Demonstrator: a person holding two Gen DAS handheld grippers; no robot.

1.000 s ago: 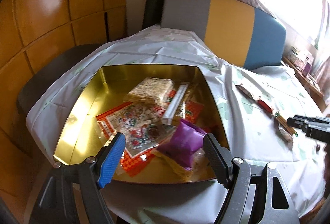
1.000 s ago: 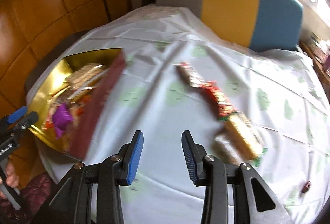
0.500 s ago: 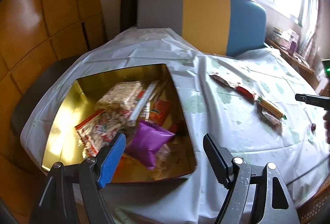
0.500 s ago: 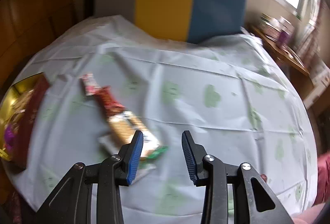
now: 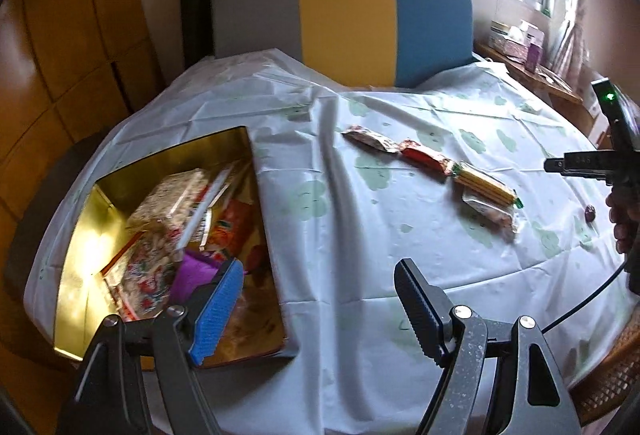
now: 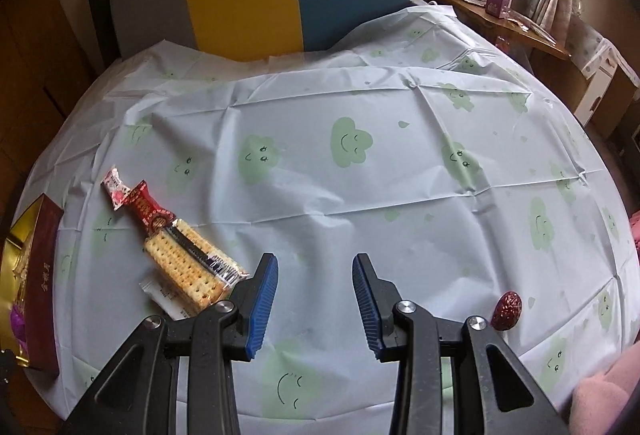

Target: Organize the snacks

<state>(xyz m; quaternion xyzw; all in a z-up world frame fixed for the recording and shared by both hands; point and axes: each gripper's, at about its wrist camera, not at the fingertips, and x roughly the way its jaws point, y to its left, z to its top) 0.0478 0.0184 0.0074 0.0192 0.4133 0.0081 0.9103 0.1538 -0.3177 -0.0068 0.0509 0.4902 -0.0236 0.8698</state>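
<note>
On the tablecloth (image 6: 320, 195), four snacks lie in a loose diagonal row: small white-pink pack (image 6: 115, 187), red wrapper (image 6: 150, 210), cracker pack (image 6: 192, 263), flat white sachet (image 6: 160, 293) partly under the crackers. Lone red date (image 6: 507, 311) sits well apart, near the table edge. Gold tin (image 5: 80, 255) at the other end already holds several packs.

Right gripper (image 6: 314, 299): jaws partly open, empty, hovering between crackers and date. Left gripper (image 5: 320, 311): jaws wide, empty, near the tin's corner.

Risks, my read:
- Crackers overlap the sachet, so a pinch could drag both or drop one.
- Squeezing the crackers hard likely cracks them.
- Date is small and round; could roll off the edge if nudged.
- Cloth is creased, and a jaw could snag it.
</note>
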